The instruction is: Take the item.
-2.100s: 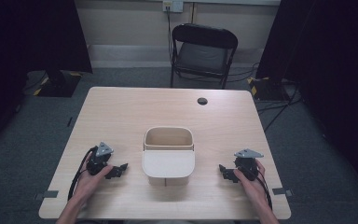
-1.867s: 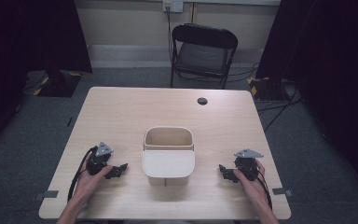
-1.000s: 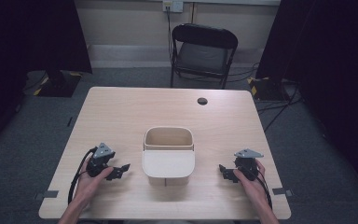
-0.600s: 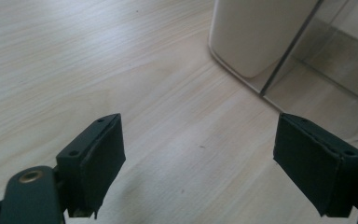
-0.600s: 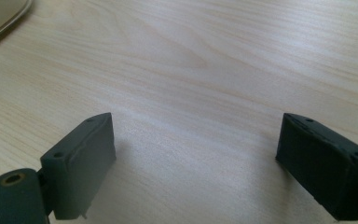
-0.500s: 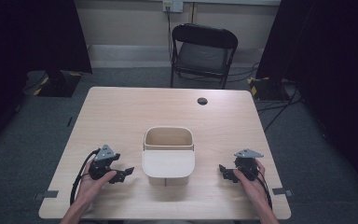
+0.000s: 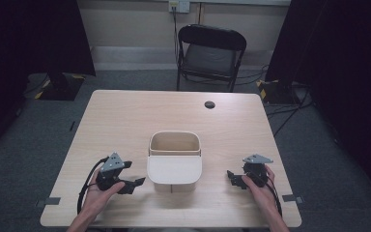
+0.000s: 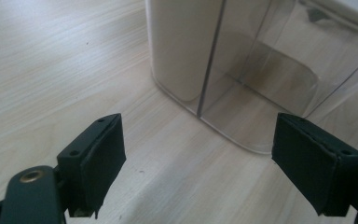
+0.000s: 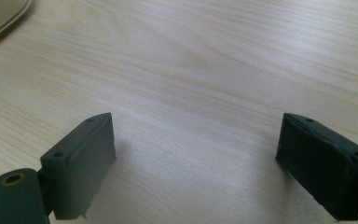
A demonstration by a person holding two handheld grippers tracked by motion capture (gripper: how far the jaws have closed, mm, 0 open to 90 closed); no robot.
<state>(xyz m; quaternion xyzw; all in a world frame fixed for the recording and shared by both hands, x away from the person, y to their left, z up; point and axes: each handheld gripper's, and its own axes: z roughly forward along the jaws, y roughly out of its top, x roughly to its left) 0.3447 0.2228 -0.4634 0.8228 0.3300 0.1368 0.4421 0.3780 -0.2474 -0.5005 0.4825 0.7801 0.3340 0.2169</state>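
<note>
A: Fingers on the left gripper stand spread wide with nothing between them, low over the bench near its front-left part. They point at the left wall of the bin.

B: Why at the wall rather than the rim?

A: By the look of it the person is lining the gripper up with the bin's side. The left gripper view looks straight at the lower corner of the bin, with bare wood between its fingers and that wall, so they are near it and not touching.

B: And the bin itself?

A: It stands upright at the middle of the bench, toward the front edge, its open mouth upward and nothing visible inside.

B: What about the other hand?

A: The right gripper sits near the front-right corner, its fingers spread just as wide and empty, aimed back toward the bin. It lies farther off than the left one; a sliver of the bin's base edges the top-left corner of the right gripper view. Probably it waits as the second side of a two-handed hold.
</note>
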